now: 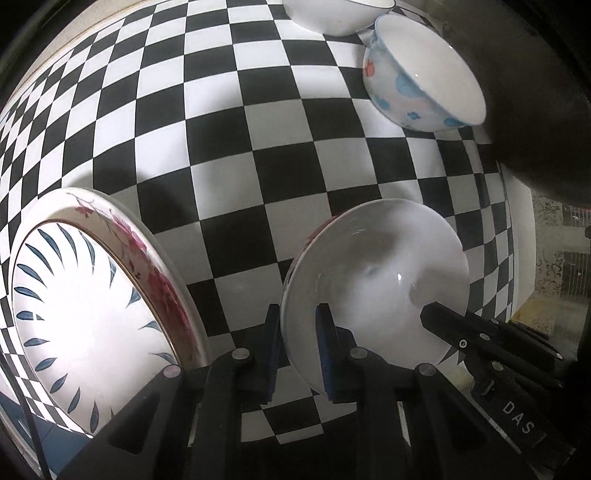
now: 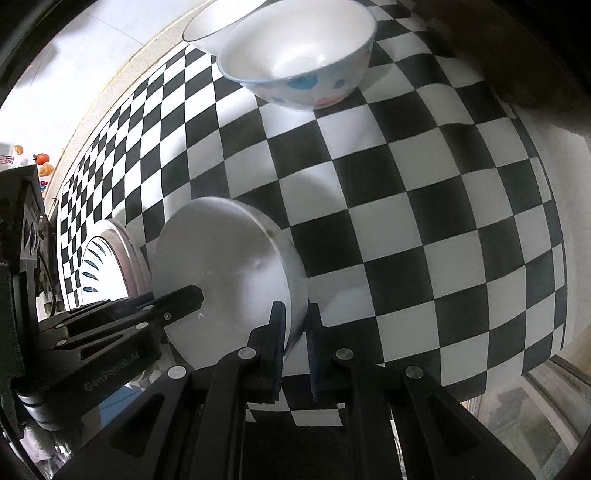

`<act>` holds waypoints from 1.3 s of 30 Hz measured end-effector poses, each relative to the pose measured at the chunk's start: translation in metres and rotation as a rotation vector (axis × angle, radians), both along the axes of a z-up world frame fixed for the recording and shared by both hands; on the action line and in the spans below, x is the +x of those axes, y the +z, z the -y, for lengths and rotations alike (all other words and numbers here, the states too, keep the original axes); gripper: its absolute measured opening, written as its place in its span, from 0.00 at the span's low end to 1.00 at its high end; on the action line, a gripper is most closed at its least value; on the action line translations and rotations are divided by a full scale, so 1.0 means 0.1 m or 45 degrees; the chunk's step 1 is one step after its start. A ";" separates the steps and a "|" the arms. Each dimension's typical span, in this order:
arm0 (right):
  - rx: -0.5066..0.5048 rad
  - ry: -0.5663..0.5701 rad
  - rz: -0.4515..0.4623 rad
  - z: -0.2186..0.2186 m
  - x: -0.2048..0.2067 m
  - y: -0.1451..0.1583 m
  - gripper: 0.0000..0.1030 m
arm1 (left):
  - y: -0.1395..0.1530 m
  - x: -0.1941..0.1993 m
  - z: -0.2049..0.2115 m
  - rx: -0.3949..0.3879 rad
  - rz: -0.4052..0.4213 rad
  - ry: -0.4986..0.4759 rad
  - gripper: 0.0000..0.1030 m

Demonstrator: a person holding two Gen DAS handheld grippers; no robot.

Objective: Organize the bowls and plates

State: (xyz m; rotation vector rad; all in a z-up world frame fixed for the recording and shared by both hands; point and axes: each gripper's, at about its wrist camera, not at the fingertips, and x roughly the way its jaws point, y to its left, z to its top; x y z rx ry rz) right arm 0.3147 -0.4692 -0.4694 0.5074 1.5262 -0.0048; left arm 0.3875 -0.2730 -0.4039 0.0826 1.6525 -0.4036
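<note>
Both grippers hold one plain white bowl (image 1: 373, 280) by opposite sides of its rim, low over the checkered cloth. My left gripper (image 1: 300, 332) is shut on the near rim, one blue pad inside and one outside. Across the bowl, a black finger (image 1: 443, 321) of the other gripper reaches into it. In the right wrist view my right gripper (image 2: 295, 328) is shut on the white bowl's (image 2: 229, 266) wall. Left of the bowl lies a plate stack (image 1: 92, 314), a blue-leaf plate on a pink-flowered one. I cannot tell whether the bowl touches the cloth.
A bowl with blue and orange dots (image 1: 417, 81) stands further back, and a plain white bowl (image 1: 332, 14) stands behind it. The checkered table (image 1: 258, 147) ends at an edge on the right (image 1: 517, 240). A dark sleeve (image 1: 535, 110) hangs at the upper right.
</note>
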 end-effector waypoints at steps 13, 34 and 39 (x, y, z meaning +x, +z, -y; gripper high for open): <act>0.025 0.001 -0.023 0.06 -0.01 -0.02 0.12 | -0.03 -0.02 0.04 0.018 -0.016 -0.001 0.16; 0.040 -0.042 0.010 0.38 0.05 0.30 0.25 | 0.52 -0.01 0.00 -0.004 0.128 0.084 0.19; -0.032 -0.069 0.116 0.54 0.27 0.58 0.49 | 0.74 0.30 0.06 -0.041 0.222 0.092 0.25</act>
